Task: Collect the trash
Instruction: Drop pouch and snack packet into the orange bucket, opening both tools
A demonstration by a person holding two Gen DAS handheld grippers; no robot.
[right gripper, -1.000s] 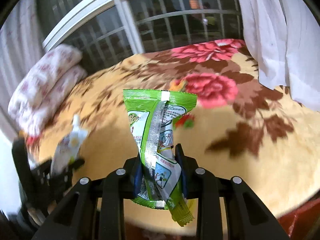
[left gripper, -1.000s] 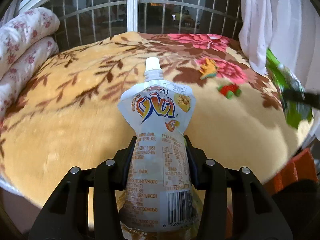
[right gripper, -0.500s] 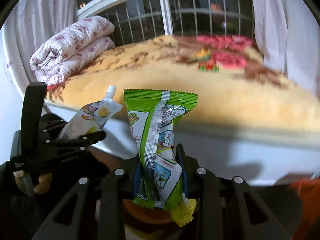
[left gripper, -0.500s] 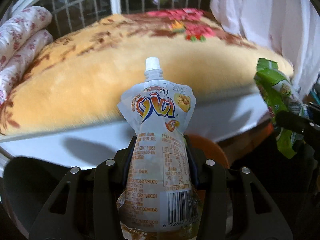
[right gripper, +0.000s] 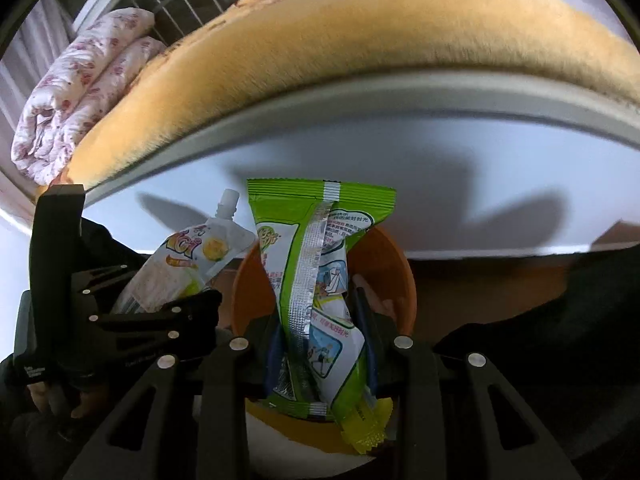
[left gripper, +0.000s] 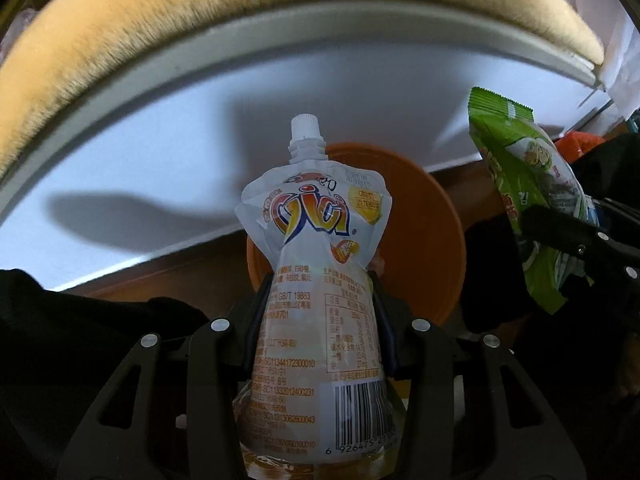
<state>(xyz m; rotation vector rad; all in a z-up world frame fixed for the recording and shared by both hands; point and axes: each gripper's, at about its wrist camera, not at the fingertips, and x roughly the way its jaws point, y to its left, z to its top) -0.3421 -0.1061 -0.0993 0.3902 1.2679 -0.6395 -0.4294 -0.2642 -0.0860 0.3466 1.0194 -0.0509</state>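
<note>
The left gripper (left gripper: 322, 304) was clenched on the drink pouch (left gripper: 320, 280), its spout standing clear beyond the fingers; the right gripper (right gripper: 320, 332) pinched the green snack wrapper (right gripper: 320, 264) at its lower half. Both pieces hung above the orange bin (left gripper: 432, 240), the pouch over its near-left rim. Letting go here risked the pouch tipping outside onto the floor, since it sat by the edge. Beyond lay the white bed frame (left gripper: 200, 152) and yellow blanket (left gripper: 200, 28)
</note>
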